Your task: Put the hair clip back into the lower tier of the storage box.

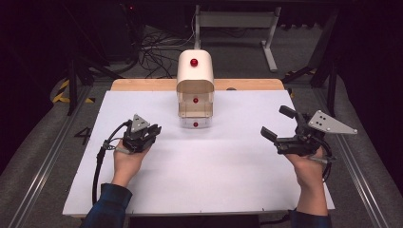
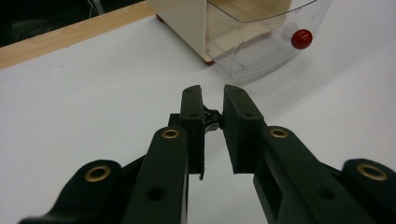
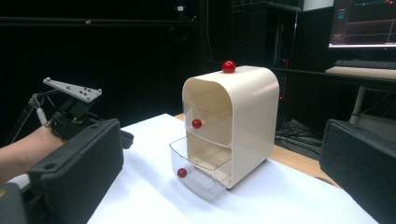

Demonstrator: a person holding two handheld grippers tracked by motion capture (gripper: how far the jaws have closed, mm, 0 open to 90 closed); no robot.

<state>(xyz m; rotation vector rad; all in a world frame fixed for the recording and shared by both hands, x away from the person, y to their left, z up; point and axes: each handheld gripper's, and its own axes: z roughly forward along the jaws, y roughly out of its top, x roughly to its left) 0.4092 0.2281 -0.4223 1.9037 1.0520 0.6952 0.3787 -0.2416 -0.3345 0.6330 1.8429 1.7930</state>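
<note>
A cream two-drawer cabinet (image 1: 195,88) stands at the far middle of the white desk (image 1: 214,171), its clear lower drawer (image 3: 198,172) pulled partly out and its upper drawer (image 3: 205,123) pushed in. The left gripper (image 1: 153,130) rests near the cabinet's front left, fingers (image 2: 194,116) together on nothing. The right gripper (image 1: 278,122) hovers well apart to the right, fingers (image 3: 79,163) spread wide.

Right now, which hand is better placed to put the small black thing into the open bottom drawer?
Left. The left gripper already pinches the small black thing and points at the pulled-out bottom drawer close ahead. The right gripper stands open and empty, out at the table's right side.
</note>
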